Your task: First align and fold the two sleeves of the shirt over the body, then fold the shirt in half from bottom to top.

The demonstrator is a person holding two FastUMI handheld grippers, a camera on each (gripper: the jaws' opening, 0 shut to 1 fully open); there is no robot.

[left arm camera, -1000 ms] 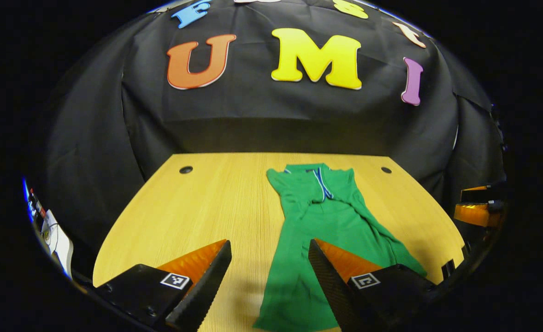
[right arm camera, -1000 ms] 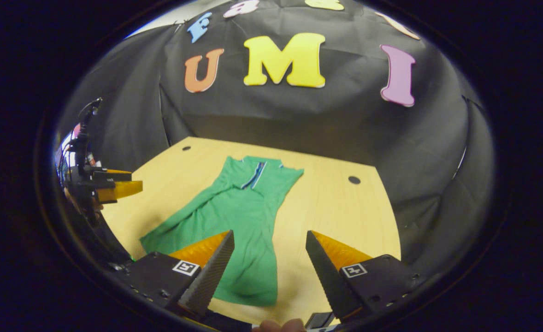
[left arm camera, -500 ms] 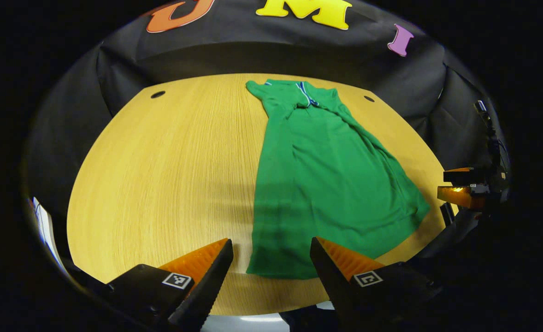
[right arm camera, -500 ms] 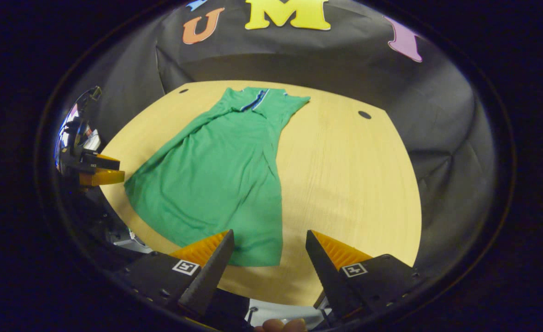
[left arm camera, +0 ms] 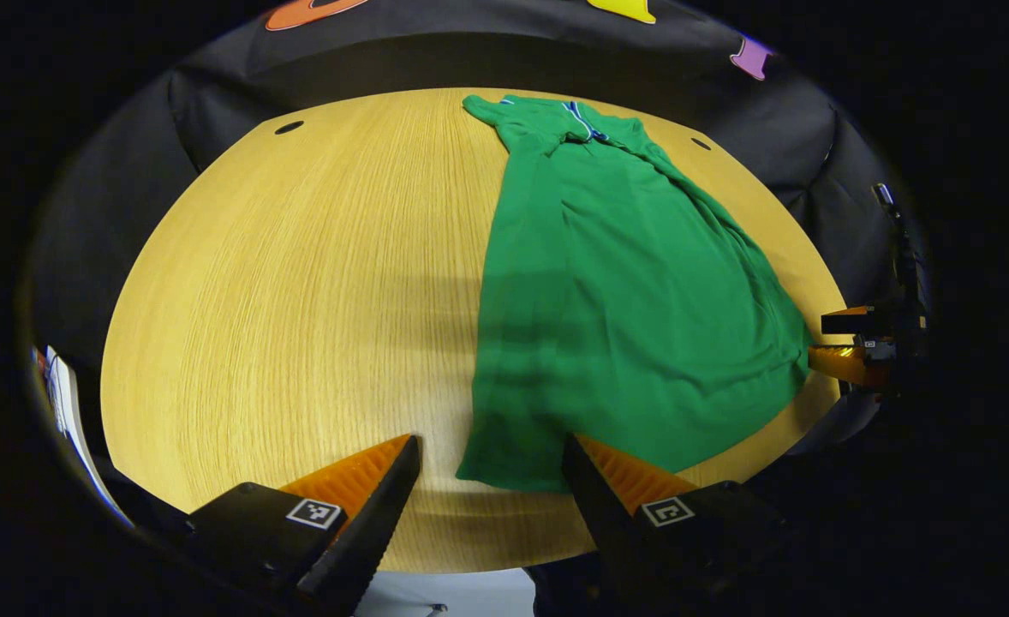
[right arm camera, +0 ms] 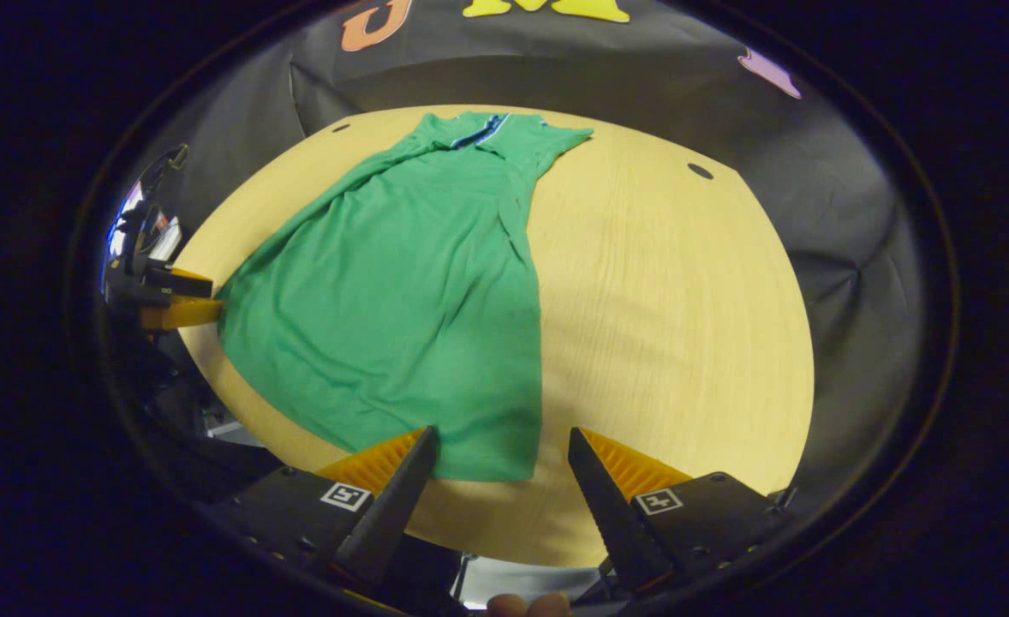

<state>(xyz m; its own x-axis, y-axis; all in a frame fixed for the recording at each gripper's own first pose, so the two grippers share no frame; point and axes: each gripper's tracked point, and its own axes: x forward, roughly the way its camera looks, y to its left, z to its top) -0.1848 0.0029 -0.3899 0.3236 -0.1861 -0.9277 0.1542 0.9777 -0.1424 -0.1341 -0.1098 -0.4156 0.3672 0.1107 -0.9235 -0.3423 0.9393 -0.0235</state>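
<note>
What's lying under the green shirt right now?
The green shirt lies flat on the wooden table, bare wood showing around it. Whatever sits beneath the cloth is covered, though nothing bulges through it.

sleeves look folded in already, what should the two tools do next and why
Probably lower both and grip the shirt's bottom hem. The left tool and right tool are open, each framing a hem corner near the table's front edge, and the bottom-to-top fold isn't done.

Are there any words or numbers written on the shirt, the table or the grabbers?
Green shirt: no text.
Wooden table: no text.
Left gripper and right gripper: square black-and-white markers, patterns rather than words.
</note>
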